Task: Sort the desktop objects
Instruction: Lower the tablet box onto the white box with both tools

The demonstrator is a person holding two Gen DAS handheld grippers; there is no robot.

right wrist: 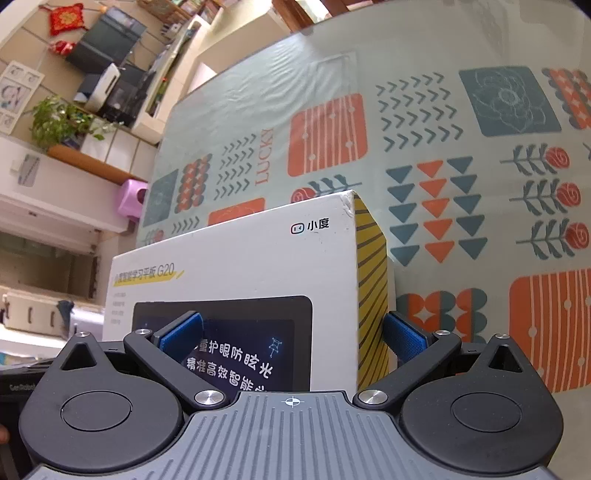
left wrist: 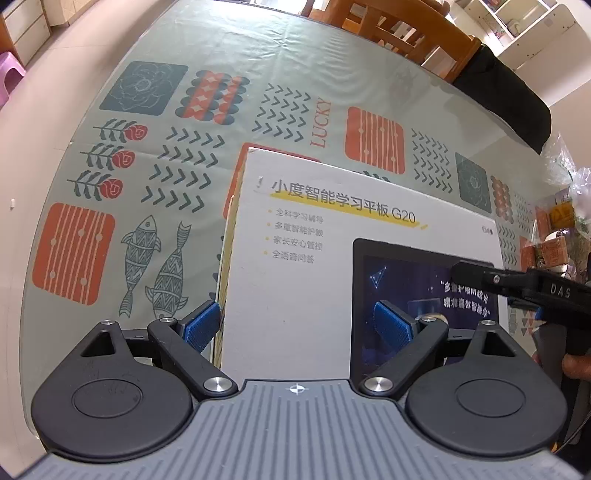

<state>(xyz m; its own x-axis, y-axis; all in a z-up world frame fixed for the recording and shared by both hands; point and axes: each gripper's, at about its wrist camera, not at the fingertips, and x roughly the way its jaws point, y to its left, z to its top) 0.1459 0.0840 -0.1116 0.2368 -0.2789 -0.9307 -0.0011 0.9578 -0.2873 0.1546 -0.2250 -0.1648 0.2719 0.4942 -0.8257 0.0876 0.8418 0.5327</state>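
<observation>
Left wrist view: the left hand-held gripper [left wrist: 299,326] stands with its jaws wide apart, straddling one end of a white tablet box [left wrist: 332,258]. Its left blue pad [left wrist: 201,325] sits just beside the box's striped yellow side; its right blue pad [left wrist: 391,325] shows over the printed tablet picture on the lid. Whether either pad presses the box cannot be told. The box lies flat on the tabletop [left wrist: 184,110], which carries a pale green patterned cloth with fish, flowers and the word LUCKY. A wooden chair [left wrist: 399,26] stands at the far edge. At the right of this view the right hand-held gripper [left wrist: 480,277] reaches over the box's other end, with bagged items [left wrist: 565,221] on the tabletop behind it. Right wrist view: the right hand-held gripper [right wrist: 291,334] is likewise wide, one pad over the lid's dark picture and the other just beside the yellow striped side of the box [right wrist: 258,251]; contact cannot be confirmed. A purple stool [right wrist: 133,197] and a potted plant [right wrist: 59,118] stand beyond the tabletop [right wrist: 443,55] on the left.
</observation>
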